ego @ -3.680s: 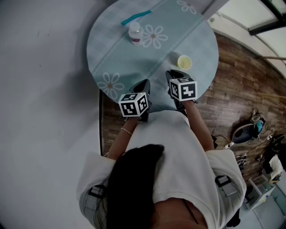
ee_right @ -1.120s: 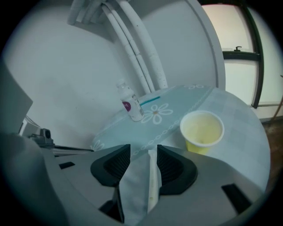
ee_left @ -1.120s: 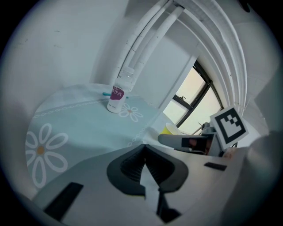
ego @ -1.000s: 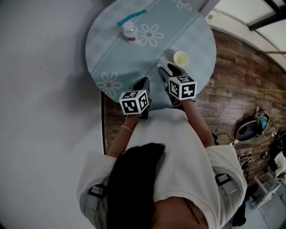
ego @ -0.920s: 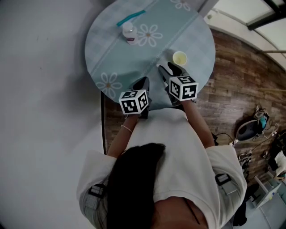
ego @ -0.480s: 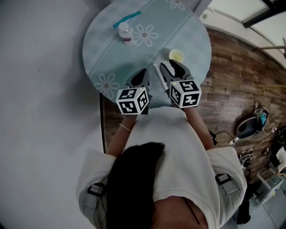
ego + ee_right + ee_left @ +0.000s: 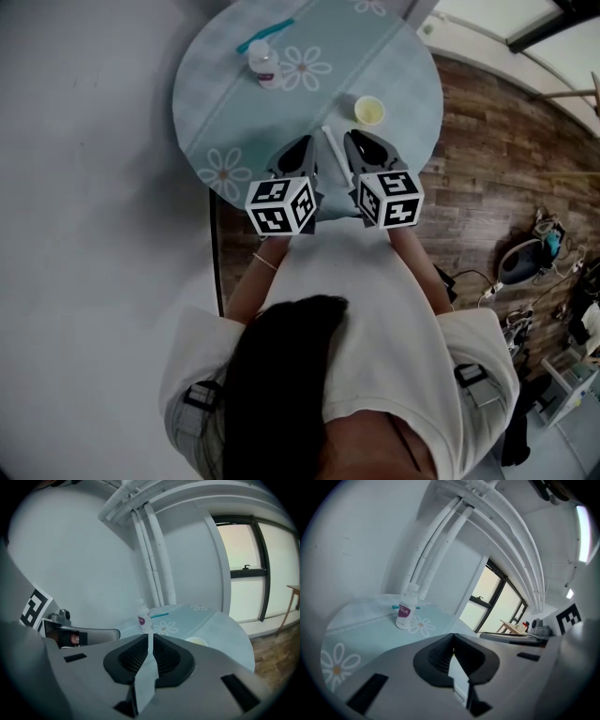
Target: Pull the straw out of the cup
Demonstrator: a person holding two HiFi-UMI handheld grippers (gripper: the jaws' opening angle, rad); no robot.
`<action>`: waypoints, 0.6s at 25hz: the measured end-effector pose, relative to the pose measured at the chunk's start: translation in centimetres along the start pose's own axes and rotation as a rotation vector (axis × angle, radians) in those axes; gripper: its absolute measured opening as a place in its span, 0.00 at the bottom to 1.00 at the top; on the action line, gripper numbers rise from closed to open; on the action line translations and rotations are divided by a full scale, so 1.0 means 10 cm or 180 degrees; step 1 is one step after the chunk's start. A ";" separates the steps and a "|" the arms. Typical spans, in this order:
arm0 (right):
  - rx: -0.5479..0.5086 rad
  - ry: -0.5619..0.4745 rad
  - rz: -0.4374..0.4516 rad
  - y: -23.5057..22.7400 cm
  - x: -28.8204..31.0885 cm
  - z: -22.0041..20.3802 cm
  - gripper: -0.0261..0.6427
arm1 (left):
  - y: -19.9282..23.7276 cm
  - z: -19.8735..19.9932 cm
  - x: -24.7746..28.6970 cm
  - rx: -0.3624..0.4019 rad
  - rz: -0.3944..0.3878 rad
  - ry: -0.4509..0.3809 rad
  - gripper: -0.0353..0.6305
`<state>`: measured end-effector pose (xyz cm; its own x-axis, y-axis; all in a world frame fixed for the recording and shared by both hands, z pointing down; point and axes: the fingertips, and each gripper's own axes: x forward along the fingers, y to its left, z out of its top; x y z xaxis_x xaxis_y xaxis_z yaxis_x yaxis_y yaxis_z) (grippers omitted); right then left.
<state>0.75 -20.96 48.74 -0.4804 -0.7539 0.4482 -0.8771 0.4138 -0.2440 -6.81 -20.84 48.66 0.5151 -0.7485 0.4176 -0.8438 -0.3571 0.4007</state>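
Yellow cup (image 7: pixel 196 641) in right gripper view

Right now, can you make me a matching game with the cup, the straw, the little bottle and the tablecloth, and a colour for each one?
Things:
1 cup
2 straw
3 little bottle
4 tablecloth

Colours:
A plain white
B pale blue with daisies
C pale yellow
D clear with a purple label

Pairs: 1-C, 2-A, 3-D, 4-B
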 end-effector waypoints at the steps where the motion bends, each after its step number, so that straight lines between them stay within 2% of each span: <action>1: -0.0014 0.0013 -0.0026 0.00 -0.01 -0.03 0.12 | 0.00 -0.01 0.00 0.0027 -0.0012 0.0006 0.06; 5: -0.0028 0.0011 -0.0087 0.01 -0.05 -0.08 0.11 | 0.00 -0.02 0.01 0.0104 -0.0028 0.0014 0.06; 15: -0.0113 0.0001 -0.0273 -0.07 -0.14 -0.15 0.09 | -0.06 -0.14 0.00 0.0068 -0.0031 0.0053 0.06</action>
<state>2.08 -19.45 49.58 -0.4034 -0.7872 0.4665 -0.9144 0.3654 -0.1741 -6.09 -19.83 49.56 0.5255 -0.7357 0.4273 -0.8417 -0.3761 0.3874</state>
